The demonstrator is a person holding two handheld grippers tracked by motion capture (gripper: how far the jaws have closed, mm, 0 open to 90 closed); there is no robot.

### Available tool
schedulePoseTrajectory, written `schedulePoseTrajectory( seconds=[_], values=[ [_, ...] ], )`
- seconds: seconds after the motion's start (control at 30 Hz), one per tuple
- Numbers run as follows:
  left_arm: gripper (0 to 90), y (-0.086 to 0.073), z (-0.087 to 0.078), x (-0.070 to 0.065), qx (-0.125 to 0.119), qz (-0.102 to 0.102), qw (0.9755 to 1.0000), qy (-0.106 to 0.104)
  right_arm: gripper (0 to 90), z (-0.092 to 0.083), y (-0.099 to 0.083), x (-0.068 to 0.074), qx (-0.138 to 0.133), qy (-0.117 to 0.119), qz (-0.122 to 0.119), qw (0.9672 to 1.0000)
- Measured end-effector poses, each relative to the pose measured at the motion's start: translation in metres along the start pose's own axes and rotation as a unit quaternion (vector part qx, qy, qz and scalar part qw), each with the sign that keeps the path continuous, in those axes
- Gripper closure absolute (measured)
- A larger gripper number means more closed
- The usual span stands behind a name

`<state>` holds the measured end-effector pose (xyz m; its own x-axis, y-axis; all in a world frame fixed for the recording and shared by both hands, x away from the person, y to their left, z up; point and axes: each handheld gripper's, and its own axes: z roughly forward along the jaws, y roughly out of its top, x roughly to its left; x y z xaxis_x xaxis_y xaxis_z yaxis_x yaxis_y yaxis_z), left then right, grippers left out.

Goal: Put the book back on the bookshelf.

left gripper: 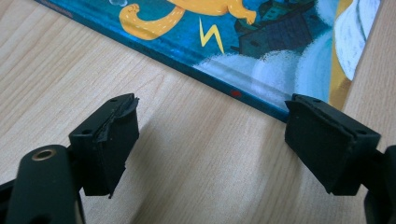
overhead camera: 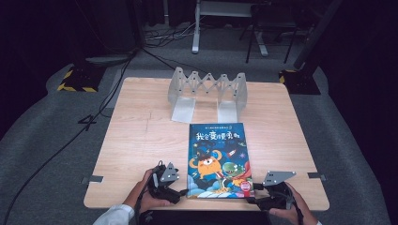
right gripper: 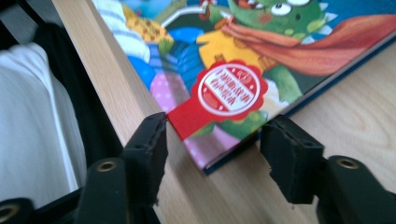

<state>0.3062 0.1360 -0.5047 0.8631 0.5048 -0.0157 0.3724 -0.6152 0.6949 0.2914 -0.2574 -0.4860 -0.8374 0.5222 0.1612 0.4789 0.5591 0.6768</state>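
Left gripper first: I hold it low over the worktop at about seven o'clock, its jaws spread wide with only bare wood between them. In the left gripper view the right-hand jaw sits just beside the near spine corner of the picture book, though I cannot tell whether it touches.

Moving right, the picture book lies flat and closed at the worktop's six o'clock, cover up, its bottom edge close to the near rim. Beyond it, at twelve o'clock, a grey expanding book rack stands well apart.

At five o'clock my right gripper has its jaws parted. In the right gripper view the book's near right corner pokes between them, the pads not pressing on it.
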Motion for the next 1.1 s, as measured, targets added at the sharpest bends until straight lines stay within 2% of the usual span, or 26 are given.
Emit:
schedulePoseTrajectory(
  seconds=[0.07, 0.2, 0.27, 0.33, 0.37, 0.47, 0.6, 0.7, 0.83, 0.87, 0.9, 0.93, 1.1],
  values=[
    [17.9, 0.000, 0.000, 0.000, 0.000, 0.000, 1.0000, 0.000, 39.4, -0.001, 0.001, -0.002, -0.002, 0.006, 0.005, 1.0000],
    [17.9, 0.000, 0.000, 0.001, 0.001, 0.000, 1.0000, 0.000, 30.7, -0.002, 0.014, -0.009, -0.030, 0.041, 0.012, 0.9987],
    [17.9, 0.000, 0.000, 0.001, 0.001, 0.000, 1.0000, -0.001, 27.3, 0.000, 0.020, -0.013, -0.036, 0.059, 0.014, 0.9975],
    [17.9, 0.000, 0.000, 0.002, 0.003, 0.000, 1.0000, -0.001, 24.7, 0.002, 0.028, -0.021, -0.040, 0.091, 0.022, 0.9948],
    [17.9, 0.000, 0.000, 0.002, 0.004, 0.000, 1.0000, -0.001, 25.6, 0.003, 0.032, -0.025, -0.046, 0.097, 0.025, 0.9939],
    [18.0, 0.000, -0.001, 0.003, 0.003, 0.000, 1.0000, -0.001, 28.4, 0.005, 0.041, -0.037, -0.055, 0.100, 0.041, 0.9927],
    [17.9, 0.000, -0.001, 0.003, 0.005, 0.001, 1.0000, -0.002, 27.7, 0.015, 0.055, -0.049, -0.057, 0.082, 0.048, 0.9939],
    [17.9, 0.001, -0.001, 0.004, 0.006, 0.002, 1.0000, -0.002, 27.6, 0.021, 0.061, -0.054, -0.063, 0.082, 0.050, 0.9934],
    [17.9, 0.000, -0.002, 0.006, 0.006, 0.005, 1.0000, -0.005, 30.3, 0.039, 0.075, -0.067, -0.066, 0.101, 0.044, 0.9917],
    [17.7, -0.001, -0.002, 0.007, 0.005, 0.003, 1.0000, -0.005, 36.3, 0.038, 0.075, -0.069, -0.076, 0.106, 0.045, 0.9904],
    [17.9, -0.001, -0.002, 0.007, 0.005, 0.003, 1.0000, -0.005, 36.3, 0.038, 0.075, -0.069, -0.076, 0.106, 0.045, 0.9904],
    [17.9, -0.001, -0.002, 0.007, 0.005, 0.002, 1.0000, -0.005, 39.3, 0.037, 0.075, -0.071, -0.087, 0.115, 0.049, 0.9883],
    [17.9, 0.000, -0.003, 0.009, 0.008, 0.003, 1.0000, -0.003, 46.4, 0.033, 0.075, -0.067, -0.110, 0.132, 0.031, 0.9847]
  ],
)
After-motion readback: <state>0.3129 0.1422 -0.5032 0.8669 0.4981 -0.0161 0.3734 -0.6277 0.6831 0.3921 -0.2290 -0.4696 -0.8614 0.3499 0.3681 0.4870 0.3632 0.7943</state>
